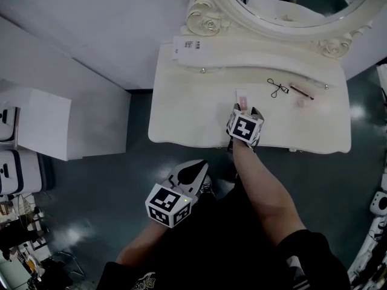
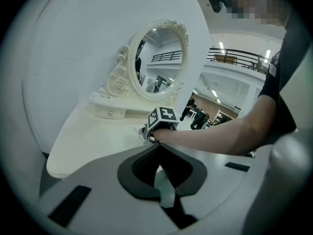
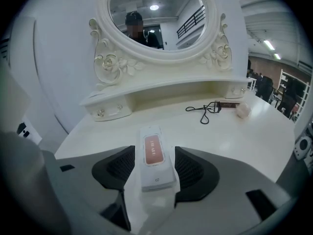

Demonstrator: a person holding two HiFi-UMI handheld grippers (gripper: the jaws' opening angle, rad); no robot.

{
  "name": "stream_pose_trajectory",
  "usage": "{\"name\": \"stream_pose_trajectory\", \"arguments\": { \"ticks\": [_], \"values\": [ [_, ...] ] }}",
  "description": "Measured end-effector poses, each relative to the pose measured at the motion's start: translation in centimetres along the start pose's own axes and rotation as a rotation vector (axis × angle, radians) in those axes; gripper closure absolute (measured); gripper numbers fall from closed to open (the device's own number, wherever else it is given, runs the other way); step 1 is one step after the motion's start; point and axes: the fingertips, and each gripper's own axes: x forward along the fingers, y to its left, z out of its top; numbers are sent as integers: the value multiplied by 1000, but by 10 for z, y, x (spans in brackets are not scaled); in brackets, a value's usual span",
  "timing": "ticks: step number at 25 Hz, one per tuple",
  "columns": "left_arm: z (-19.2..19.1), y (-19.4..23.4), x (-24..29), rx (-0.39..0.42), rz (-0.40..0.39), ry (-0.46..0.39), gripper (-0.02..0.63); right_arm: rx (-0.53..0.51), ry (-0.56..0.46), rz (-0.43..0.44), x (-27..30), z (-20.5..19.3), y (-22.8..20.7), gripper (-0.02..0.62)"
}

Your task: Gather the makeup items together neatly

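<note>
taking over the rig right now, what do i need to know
Left gripper: shut, empty, held over the floor in front of the dressing table.
Right gripper: open, jaws on either side of the white makeup box, which lies flat on the table; the pads are not pressing on it.
Other items: eyelash curler, slim brown tube and pale puff sit close together at the back right, apart from the box.
Done: those three are already grouped.
Left: the box likely needs to be moved over beside them and lined up.
</note>
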Motion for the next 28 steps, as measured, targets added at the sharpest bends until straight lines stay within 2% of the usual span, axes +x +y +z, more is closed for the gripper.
{"name": "stream_pose_trajectory", "arguments": {
  "ticks": [5,11,13,17,28],
  "values": [
    [5,-6,0,23,-33,-8,598,-19,-79,44,-23,11,0,342],
    [13,-24,12,50,-91,-18,598,-17,-131,71,-49,22,-26,345],
    [15,-30,18,55,-107,-18,598,-16,-147,77,-56,26,-38,375],
    [21,-43,31,60,-136,-24,598,-24,-180,84,-70,33,-64,558],
    [35,-76,73,60,-190,-32,598,-99,-236,96,-86,61,-128,566]
  ]
}}
